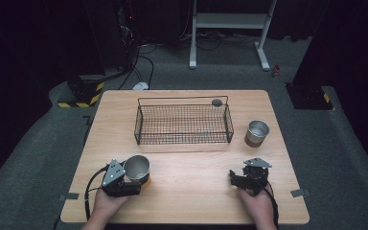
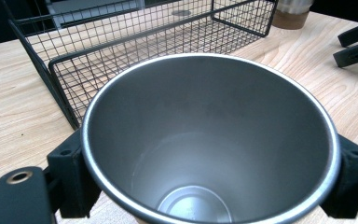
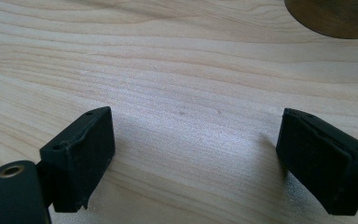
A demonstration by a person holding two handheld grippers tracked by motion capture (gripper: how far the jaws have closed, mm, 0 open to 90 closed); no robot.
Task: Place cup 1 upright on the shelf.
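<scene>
The left hand (image 1: pixel 106 205) lies low on the surface (image 1: pixel 196 182), its claw (image 1: pixel 135 178) pinching a steel cup (image 1: pixel 137 167) at the near left edge, in front of the basket (image 1: pixel 183 123). The right claw (image 1: pixel 243 178) rests spread, empty. Its view cuts off the second cup (image 3: pixel 332 16) at the base.

The steel cup (image 2: pixel 209 140) hides the left gripper's (image 2: pixel 205 186) pads, and its base is cut off; the second cup (image 3: pixel 331 16) is cropped too.
</scene>
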